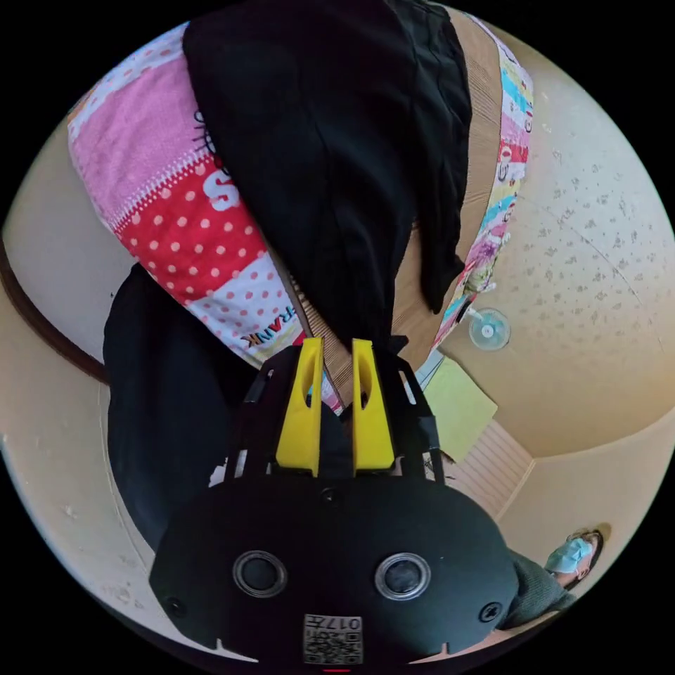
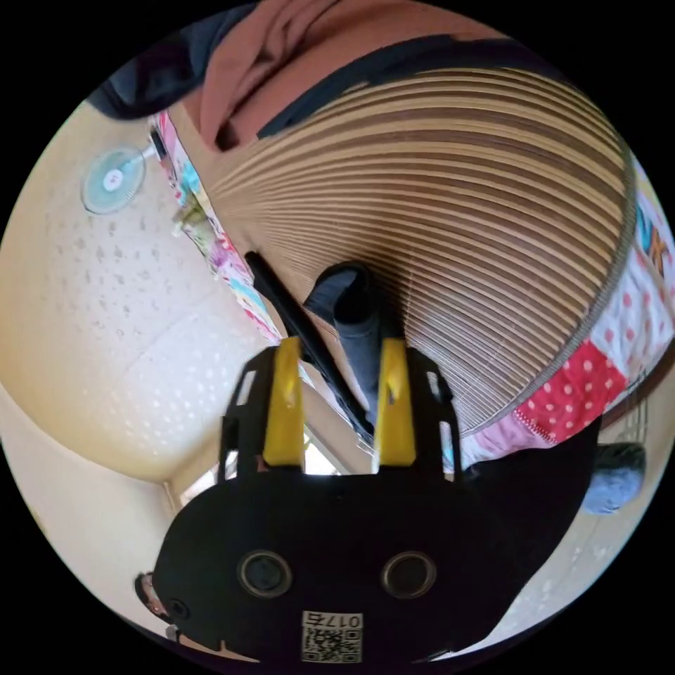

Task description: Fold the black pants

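Black pants (image 1: pixel 330 176) drape over woven mat (image 2: pixel 457 211), perhaps bunched.

A home room: patchwork quilt (image 1: pixel 176 211), woven mat (image 2: pixel 450 211), fan (image 1: pixel 489 329).

Both views are rolled upside down, so the cream ceiling (image 1: pixel 598 232) with its speckled pattern sits to one side. A pale blue fan (image 1: pixel 489 329) shows against it near the edge of a patchwork quilt (image 1: pixel 190 211) in pink, red polka dots and white. Over the quilt lies a woven bamboo mat (image 2: pixel 450 211) with fine brown stripes. Plain cream walls (image 1: pixel 42 436) curve round the room, one crossed by a dark brown trim (image 1: pixel 42 316). Bright daylight comes through a window (image 2: pixel 316 460).
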`<state>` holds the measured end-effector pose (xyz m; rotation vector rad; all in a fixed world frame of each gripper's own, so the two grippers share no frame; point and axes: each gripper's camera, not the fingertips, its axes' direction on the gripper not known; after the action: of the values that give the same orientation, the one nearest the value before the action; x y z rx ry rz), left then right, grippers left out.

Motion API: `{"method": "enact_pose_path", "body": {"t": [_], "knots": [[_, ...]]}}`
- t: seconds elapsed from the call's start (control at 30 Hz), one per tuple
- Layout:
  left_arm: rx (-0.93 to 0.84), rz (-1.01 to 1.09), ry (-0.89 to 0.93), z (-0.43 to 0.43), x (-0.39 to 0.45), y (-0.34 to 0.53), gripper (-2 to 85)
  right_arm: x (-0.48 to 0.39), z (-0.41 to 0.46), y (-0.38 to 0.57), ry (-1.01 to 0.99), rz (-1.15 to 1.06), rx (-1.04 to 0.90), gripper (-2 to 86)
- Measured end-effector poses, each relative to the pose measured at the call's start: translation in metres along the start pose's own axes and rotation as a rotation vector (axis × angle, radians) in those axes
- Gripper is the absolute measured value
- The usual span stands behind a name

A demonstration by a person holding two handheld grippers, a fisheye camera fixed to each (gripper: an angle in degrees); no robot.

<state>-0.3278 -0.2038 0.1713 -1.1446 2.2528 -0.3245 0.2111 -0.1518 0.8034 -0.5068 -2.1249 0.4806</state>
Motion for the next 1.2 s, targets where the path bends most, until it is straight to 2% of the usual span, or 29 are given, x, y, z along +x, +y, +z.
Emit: {"method": "enact_pose_path", "body": {"t": [0.03,0.13,0.23,0.37,0.5,0.6,0.67,0.77,0.87,0.93,1.0,1.03,1.1,1.2], "knots": [[-0.019,0.011,-0.040,0.001,0.005,0.003,6.7,-0.015,0.004,0.004,-0.007,-0.091,-0.035,4.0],[-0.020,0.061,-0.093,-0.005,0.019,0.008,6.7,-0.058,0.009,0.037,-0.091,-0.350,-0.139,2.6],[-0.002,0.086,-0.148,-0.008,0.028,0.018,6.7,-0.097,0.009,0.094,-0.227,-0.444,-0.222,2.3],[-0.008,0.111,-0.173,-0.001,0.032,0.031,6.7,-0.152,0.014,0.146,-0.151,-0.544,-0.189,2.7],[0.023,0.104,-0.190,-0.002,0.030,0.044,6.7,-0.200,0.048,0.129,0.134,-0.653,-0.059,5.1],[0.066,0.100,-0.166,-0.005,0.028,0.055,6.7,-0.205,0.069,0.098,0.150,-0.676,-0.071,5.5],[0.085,0.109,-0.158,-0.005,0.027,0.062,6.7,-0.203,0.079,0.089,0.249,-0.705,-0.089,4.0],[0.090,0.111,-0.183,0.000,0.022,0.076,6.7,-0.182,0.102,0.080,0.537,-0.709,-0.120,1.8],[0.093,0.097,-0.201,0.003,0.012,0.091,6.7,-0.131,0.141,0.074,0.865,-0.696,-0.277,0.9],[0.108,0.070,-0.211,0.003,0.004,0.102,6.7,-0.067,0.170,0.081,1.177,-0.693,-0.415,0.6],[0.126,0.047,-0.209,0.002,-0.001,0.109,6.7,-0.011,0.178,0.095,1.405,-0.698,-0.499,0.5],[0.138,0.032,-0.204,0.002,-0.004,0.113,6.7,0.006,0.168,0.113,1.409,-0.764,-0.466,0.5],[0.157,0.014,-0.193,0.003,-0.007,0.119,6.7,0.023,0.151,0.130,1.394,-0.762,-0.415,0.4],[0.170,-0.002,-0.172,0.010,-0.008,0.126,6.7,0.056,0.124,0.134,1.349,-0.562,-0.434,0.4]]}}
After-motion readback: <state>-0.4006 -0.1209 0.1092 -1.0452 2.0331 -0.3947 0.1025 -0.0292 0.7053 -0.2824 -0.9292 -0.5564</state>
